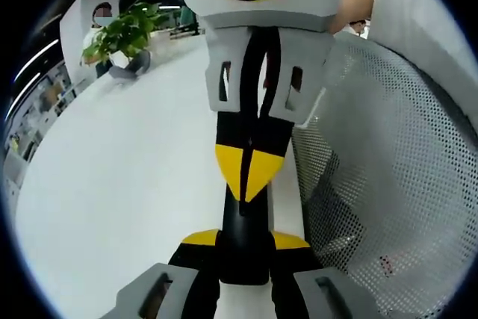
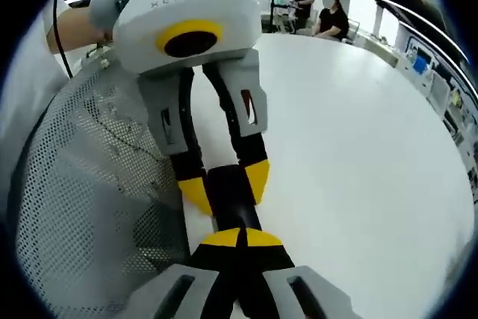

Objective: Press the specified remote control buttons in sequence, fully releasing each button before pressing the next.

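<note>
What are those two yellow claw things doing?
A person holds a gripper in each hand over a white table. The left gripper clamps a dark remote control between its jaws. The right gripper is shut, with its yellow tip on the remote, seemingly pressing a button. The buttons themselves are hidden. A mesh chair back stands beside them.

White round table (image 1: 112, 184) carries a black remote (image 1: 243, 248) lying near its edge w/ a grey mesh chair back (image 1: 388, 184) just beside, plus a potted green plant (image 1: 123, 35) at the far rim.
</note>
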